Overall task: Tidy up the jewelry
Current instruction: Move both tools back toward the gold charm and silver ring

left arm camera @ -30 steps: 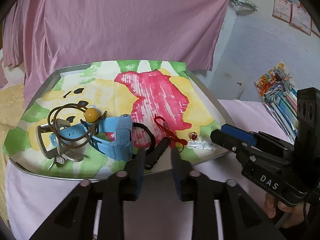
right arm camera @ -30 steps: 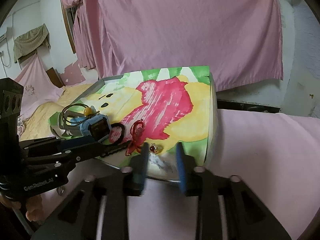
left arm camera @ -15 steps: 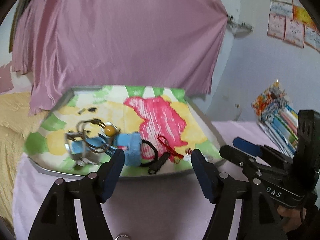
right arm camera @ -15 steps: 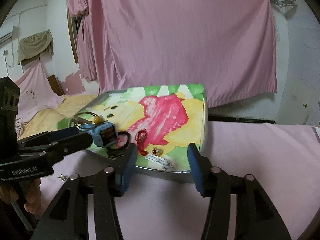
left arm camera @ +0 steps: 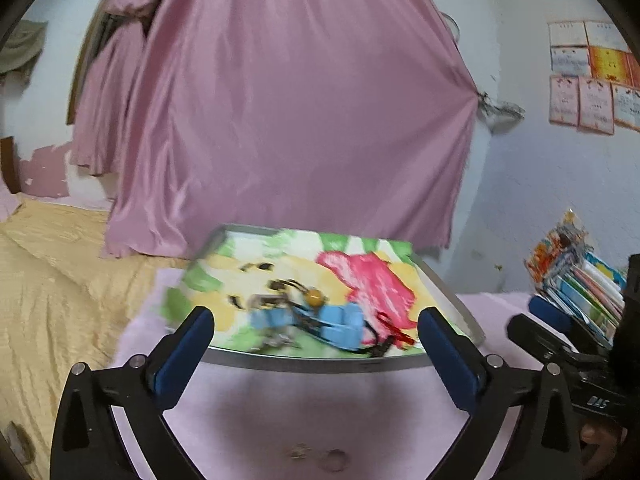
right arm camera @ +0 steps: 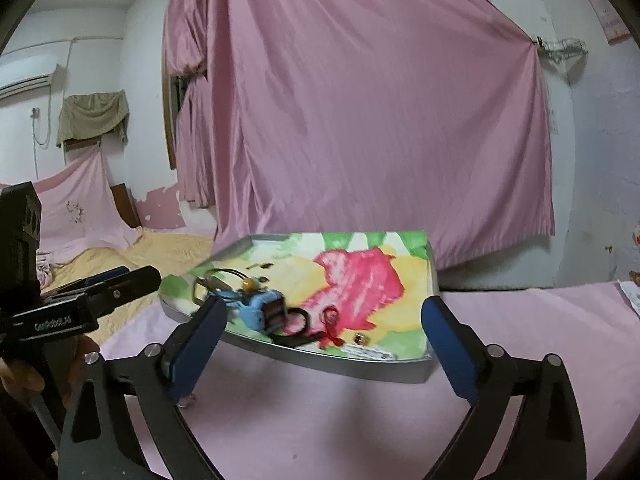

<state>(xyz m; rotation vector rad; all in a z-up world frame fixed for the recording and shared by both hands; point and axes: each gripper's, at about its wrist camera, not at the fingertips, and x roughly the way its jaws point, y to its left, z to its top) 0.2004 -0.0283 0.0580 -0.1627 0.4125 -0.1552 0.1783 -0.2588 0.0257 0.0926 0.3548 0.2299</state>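
A pink curtain (right arm camera: pixel 360 120) fills the wall behind a bed (right arm camera: pixel 340 420) spread with a pink sheet, with a yellow quilt (left arm camera: pixel 48 300) at nine o'clock in the left wrist view. On the sheet, at the centre of both views, lies a metal tray (right arm camera: pixel 328 364) lined with a bright cloth painted in yellow, pink and green. The jewelry sits bunched at the tray's near edge: a blue watch (right arm camera: pixel 264 312) towards eight o'clock on the tray, tangled with a brown cord carrying a yellow bead (right arm camera: pixel 250 283); a black band (right arm camera: pixel 298 318) just beside the watch; a red string (right arm camera: pixel 330 326) at six o'clock; and a small gold ring (right arm camera: pixel 360 338) near it, with a pale strip just in front. Motion blur softens these pieces in the left wrist view. The left tool (left arm camera: pixel 316 344) hangs short of the tray, its blue-padded jaws opening wide with nothing between them. The right tool (right arm camera: pixel 322 340) likewise stands clear of the tray, jaws opening, gripping nothing. Each tool appears at the edge of the other's view, a person's hand (right arm camera: pixel 24 376) on the left one's handle. A stack of books (left arm camera: pixel 580 292) stands at three o'clock in the left wrist view, and two small pieces (left arm camera: pixel 316 454), too blurred to name, lie on the sheet at six o'clock.
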